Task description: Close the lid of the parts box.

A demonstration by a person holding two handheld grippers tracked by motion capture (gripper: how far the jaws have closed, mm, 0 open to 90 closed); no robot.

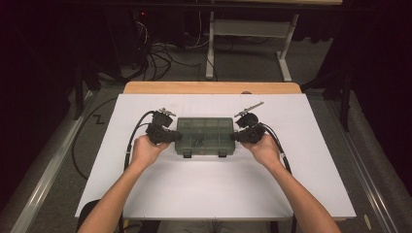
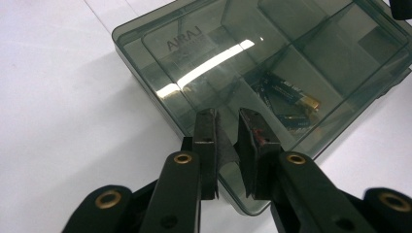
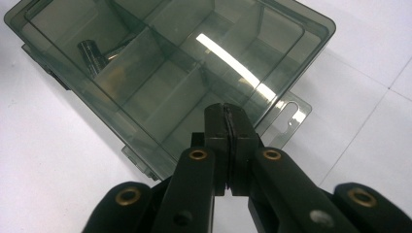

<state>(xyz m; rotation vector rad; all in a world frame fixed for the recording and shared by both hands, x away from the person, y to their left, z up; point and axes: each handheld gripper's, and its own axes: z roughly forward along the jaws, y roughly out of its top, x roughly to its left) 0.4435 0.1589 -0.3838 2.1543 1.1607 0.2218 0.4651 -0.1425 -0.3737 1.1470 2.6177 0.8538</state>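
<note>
One smoky, see-through plastic organizer box (image 1: 204, 137) lies flat on the white table (image 1: 214, 189), its lid closed and its inside split by thin walls into rectangular compartments. It sits between the two grippers, each at one short end. A few black cylindrical batteries (image 2: 290, 97) with a gold tip lie in one compartment, just beyond the left gripper's (image 2: 227, 133) fingertips. That gripper's flat black pads stand a narrow gap apart over the box's glossy lid, near its edge; whether they touch the lid cannot be told. The right gripper (image 3: 226, 119) has its pads pressed flat together with nothing between them, poised at the opposite end, beside a clear hang tab (image 3: 289, 116). Both bare forearms reach in from the near side, each hand (image 1: 145, 149) wrapped around its gripper's body, jaws pointing inward toward the box.
</note>
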